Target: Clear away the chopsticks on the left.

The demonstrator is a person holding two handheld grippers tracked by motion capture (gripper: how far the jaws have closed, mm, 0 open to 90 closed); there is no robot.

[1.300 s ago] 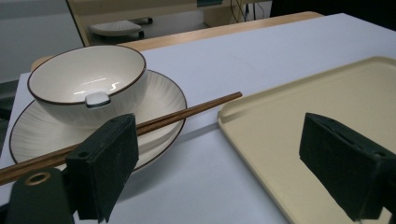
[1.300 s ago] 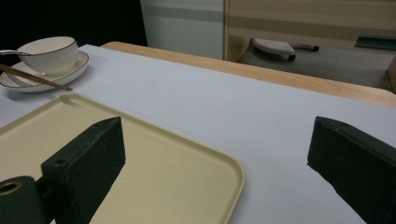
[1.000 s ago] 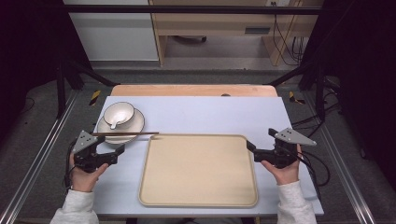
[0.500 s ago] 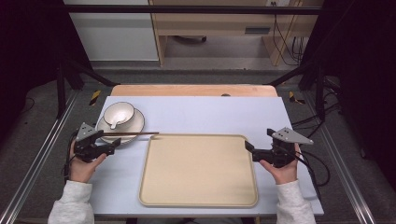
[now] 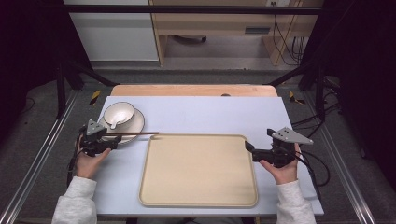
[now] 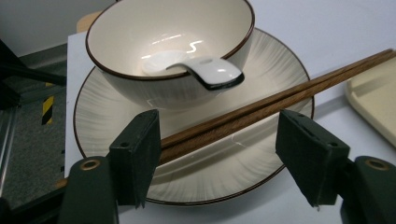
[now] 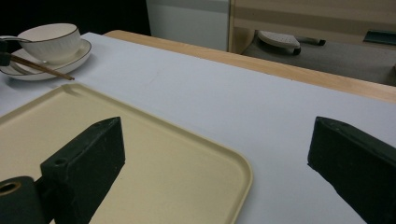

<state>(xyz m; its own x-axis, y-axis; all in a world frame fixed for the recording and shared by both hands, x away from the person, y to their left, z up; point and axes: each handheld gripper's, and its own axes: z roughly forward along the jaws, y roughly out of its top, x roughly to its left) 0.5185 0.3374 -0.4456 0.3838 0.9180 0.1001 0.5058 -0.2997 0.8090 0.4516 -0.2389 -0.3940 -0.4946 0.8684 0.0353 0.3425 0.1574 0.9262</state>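
Over at the near-left part of the table [image 5: 196, 112], the left gripper [image 5: 111, 142] sits low at the near rim of a cream plate [image 6: 261, 154]. Its jaws have just been closing, and the pair of brown chopsticks [image 6: 261, 107] lies between them. One pad [image 6: 140, 149] looks to be against the sticks while the other stands well off, so the sticks are not clamped; the jaws remain apart.

The chopsticks rest across the near side of the plate, their tips running past its edge toward the far-left corner of the tray [image 5: 198, 170]. A bowl [image 6: 168, 51] stands on the same plate, behind the sticks, with a white spoon [image 6: 205, 70] lying in it, its handle hanging over the bowl's rim toward the sticks. Plate and bowl sit near the table's left edge, just beside the tray's far-left corner.

Across the table, the right gripper [image 5: 250, 149] is held in the person's right hand [image 5: 282, 170] at the right edge of the tray, near its far-right corner. Its jaws are spread wide with nothing between them, straddling the tray's rim above the table cover. The beige tray lies in the middle of the table, close to the near edge.
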